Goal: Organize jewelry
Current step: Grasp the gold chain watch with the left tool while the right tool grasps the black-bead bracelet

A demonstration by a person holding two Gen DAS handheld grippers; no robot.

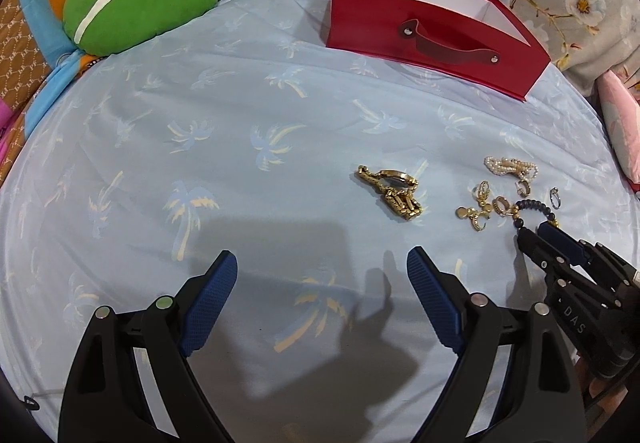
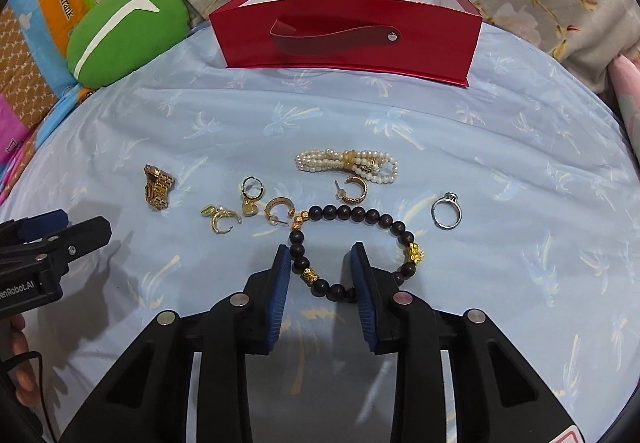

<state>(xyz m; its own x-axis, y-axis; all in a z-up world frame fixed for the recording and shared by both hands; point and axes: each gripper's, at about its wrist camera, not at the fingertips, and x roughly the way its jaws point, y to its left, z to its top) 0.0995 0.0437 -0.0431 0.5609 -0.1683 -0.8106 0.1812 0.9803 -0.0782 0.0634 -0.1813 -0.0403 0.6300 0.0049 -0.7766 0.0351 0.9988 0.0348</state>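
Two hand-held grippers work over your bed (image 2: 500, 147), where a red box (image 2: 344, 39) stands open at the far edge. Your left hand-held gripper (image 1: 320, 267) hangs spread wide above bare sheet, near the gold watch (image 1: 394, 189). Your right hand-held gripper (image 2: 320, 255) sits spread around the near side of the dark bead bracelet (image 2: 352, 213), with the pearl bracelet (image 2: 346, 161), earrings (image 2: 250, 195) and silver ring (image 2: 446, 209) lying just beyond.

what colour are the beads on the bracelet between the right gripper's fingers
Dark brown, almost black, with a few gold accent beads on the beaded bracelet; clearest in the right wrist view.
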